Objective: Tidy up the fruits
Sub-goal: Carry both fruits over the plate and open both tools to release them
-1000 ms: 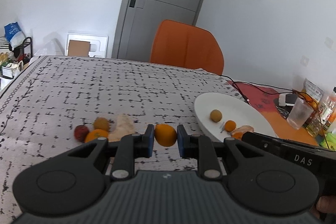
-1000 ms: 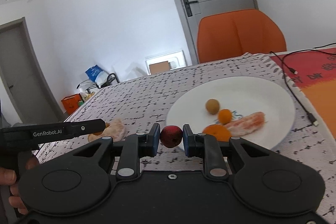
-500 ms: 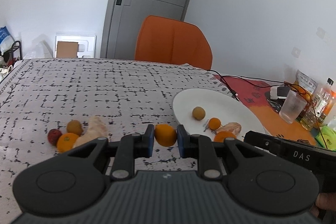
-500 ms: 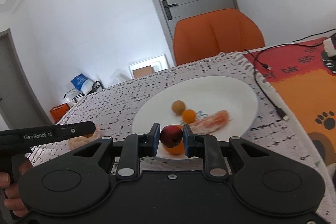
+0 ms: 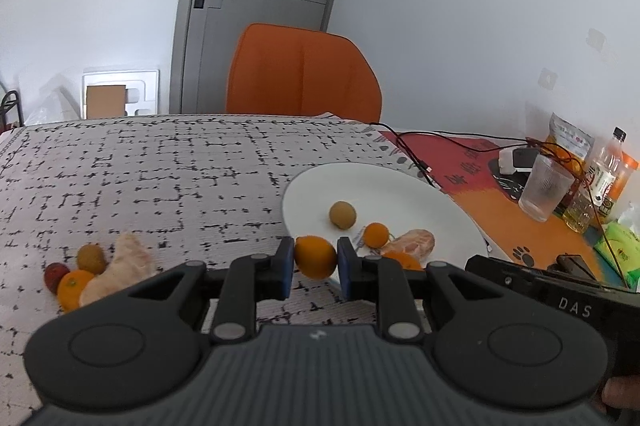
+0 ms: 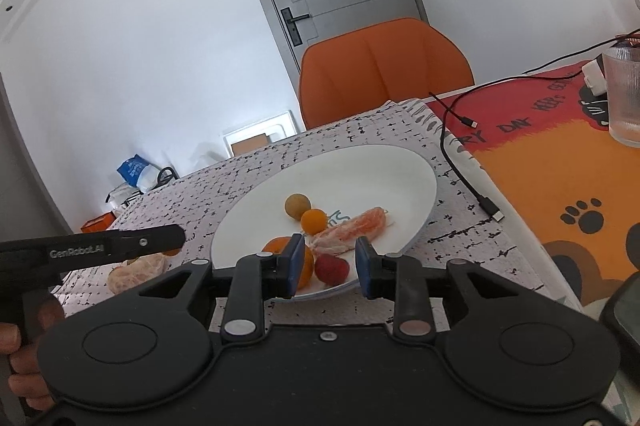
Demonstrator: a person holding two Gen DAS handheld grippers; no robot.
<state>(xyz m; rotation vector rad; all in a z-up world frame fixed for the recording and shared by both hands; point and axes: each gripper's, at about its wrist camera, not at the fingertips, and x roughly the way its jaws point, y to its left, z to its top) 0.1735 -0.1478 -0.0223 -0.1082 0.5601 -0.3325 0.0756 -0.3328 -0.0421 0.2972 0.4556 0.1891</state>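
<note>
Red fruit (image 6: pixel 331 268) lies on white plate (image 6: pixel 404 170) near rim, between the opening right claw (image 6: pixel 327 268) pads, untouched; orange (image 6: pixel 280 246) just left. Left claw (image 5: pixel 315 258) pinches small orange (image 5: pixel 315 257), long axis crosswise, over worktop (image 5: pixel 160 170) at the plate edge.

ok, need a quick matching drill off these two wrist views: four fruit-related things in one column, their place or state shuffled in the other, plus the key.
Things
1. orange fruit
2. red fruit
3. peeled segment
4. brown round fruit

Place or state
A. on the tablecloth, left of the white plate, in a small pile
B. pinched between the left gripper pads
C. on the plate's near edge, between the opening jaws of the right gripper, pads clear of it
D. lying on the plate beside a small orange ball

Pairs: 1-B, 2-C, 3-D, 4-A
</note>
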